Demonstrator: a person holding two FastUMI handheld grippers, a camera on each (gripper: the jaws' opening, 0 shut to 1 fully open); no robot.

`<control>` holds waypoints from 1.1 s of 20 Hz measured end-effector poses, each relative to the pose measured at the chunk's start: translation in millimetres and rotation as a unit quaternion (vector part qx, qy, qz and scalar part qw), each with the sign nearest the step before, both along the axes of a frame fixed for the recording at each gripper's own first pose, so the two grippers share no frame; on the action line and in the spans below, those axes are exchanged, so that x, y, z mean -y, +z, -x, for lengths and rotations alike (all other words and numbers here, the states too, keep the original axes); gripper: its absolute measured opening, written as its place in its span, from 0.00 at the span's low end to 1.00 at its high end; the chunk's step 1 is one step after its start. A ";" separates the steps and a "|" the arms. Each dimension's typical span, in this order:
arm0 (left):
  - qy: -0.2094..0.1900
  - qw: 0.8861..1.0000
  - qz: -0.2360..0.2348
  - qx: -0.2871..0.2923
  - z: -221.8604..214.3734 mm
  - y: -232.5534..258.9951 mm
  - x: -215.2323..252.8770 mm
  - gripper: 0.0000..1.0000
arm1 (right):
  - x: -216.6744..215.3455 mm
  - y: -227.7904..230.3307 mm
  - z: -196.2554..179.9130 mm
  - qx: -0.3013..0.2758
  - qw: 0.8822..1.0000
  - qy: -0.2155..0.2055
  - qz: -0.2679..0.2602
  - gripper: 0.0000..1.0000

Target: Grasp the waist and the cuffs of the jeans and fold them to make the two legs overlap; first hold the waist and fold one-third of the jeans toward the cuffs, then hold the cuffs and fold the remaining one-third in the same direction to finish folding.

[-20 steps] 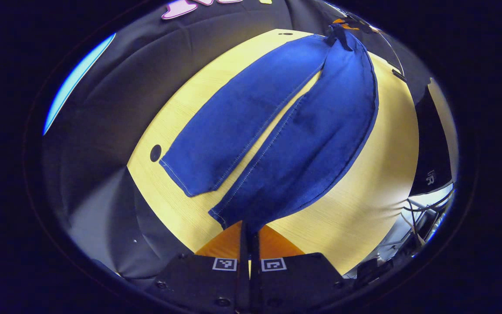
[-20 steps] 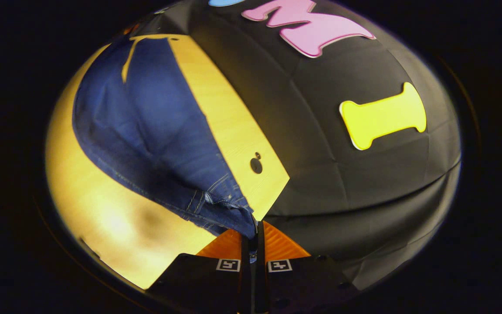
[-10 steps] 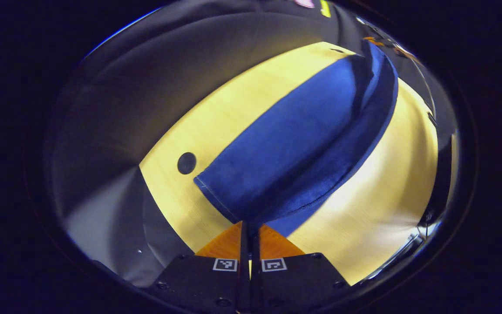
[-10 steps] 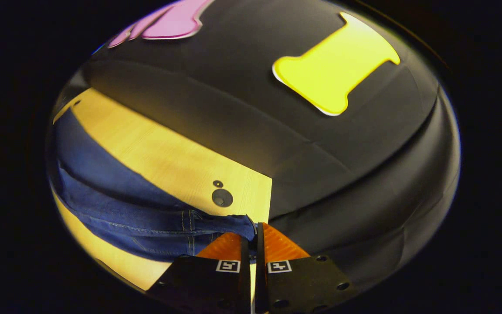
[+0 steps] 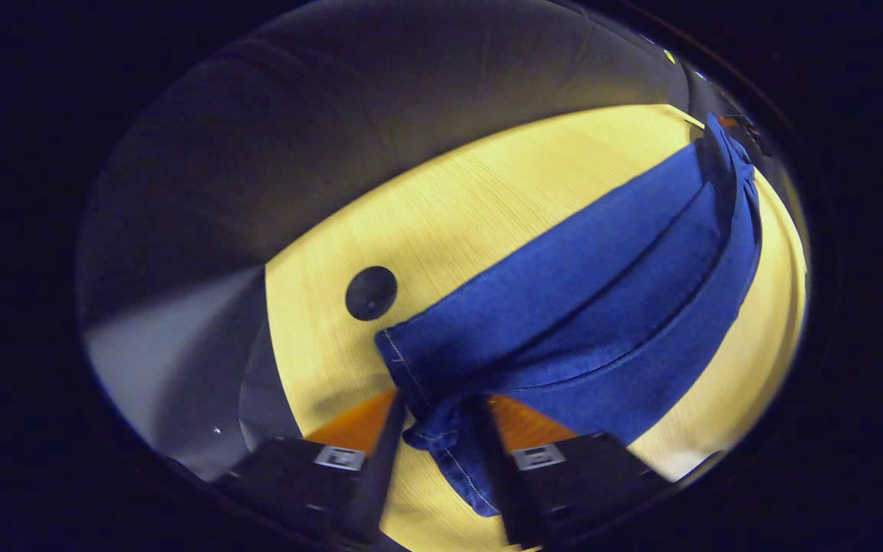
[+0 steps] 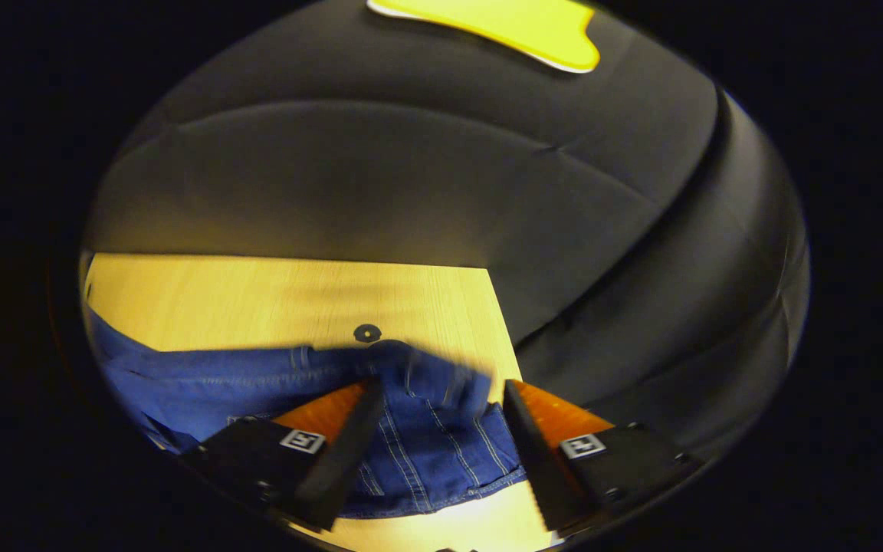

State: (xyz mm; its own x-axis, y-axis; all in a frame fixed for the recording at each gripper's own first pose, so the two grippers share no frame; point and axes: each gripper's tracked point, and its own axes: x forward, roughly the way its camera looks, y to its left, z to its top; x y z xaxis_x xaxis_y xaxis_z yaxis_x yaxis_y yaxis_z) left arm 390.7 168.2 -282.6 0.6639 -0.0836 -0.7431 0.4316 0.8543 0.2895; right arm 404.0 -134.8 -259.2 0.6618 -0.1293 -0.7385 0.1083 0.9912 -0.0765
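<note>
The blue jeans (image 5: 602, 307) lie on the wooden table (image 5: 487, 199) with one leg laid over the other. My left gripper (image 5: 438, 399) stands open, and the bunched cuff end (image 5: 441, 441) rests loose between its orange fingers (image 5: 357, 418). In the right gripper view the waist end (image 6: 434, 445) lies flat on the table (image 6: 257, 299), with belt loops and stitched seams showing. My right gripper (image 6: 441, 383) is open around it, its fingers (image 6: 556, 414) apart on either side of the denim. The other gripper at the far end of the jeans (image 5: 729, 126) is tiny and unclear.
A round black hole (image 5: 371, 293) marks the table near the cuffs, and another hole (image 6: 367, 333) sits just beyond the waist. The table's edge and corner (image 6: 487, 272) are close to the waist. Black cloth wall (image 6: 411, 169) surrounds the table.
Both grippers were shut on the jeans and have opened, letting go of cuff and waist. The lifted leg has come down over the other, and both cameras have dropped toward the table.
</note>
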 end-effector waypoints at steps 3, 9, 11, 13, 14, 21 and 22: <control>0.021 0.999 0.000 0.030 1.9 10.3 -2.9 0.98 | 2.8 9.7 19.2 0.024 1.000 -0.009 0.015 0.98; 0.071 0.987 0.014 0.141 10.4 56.4 5.1 0.98 | -16.8 18.2 77.1 0.072 0.989 -0.101 -0.077 0.98; 0.094 0.979 0.060 0.172 22.8 77.8 18.1 0.98 | -16.0 6.2 89.7 0.080 0.974 -0.165 -0.131 0.98; 0.110 0.966 0.126 0.197 47.1 109.1 38.7 0.98 | -20.5 -20.3 97.5 0.070 0.955 -0.217 -0.191 0.98; 0.115 0.960 0.153 0.204 61.3 121.0 49.9 0.98 | -18.1 -26.3 99.4 0.071 0.945 -0.240 -0.210 0.98; 0.101 0.940 0.238 0.222 158.5 165.3 135.1 0.98 | 25.7 -48.8 88.4 0.086 0.913 -0.321 -0.236 0.98; 0.100 0.938 0.250 0.218 169.3 165.5 147.4 0.98 | 28.8 -52.7 84.3 0.085 0.909 -0.331 -0.240 0.99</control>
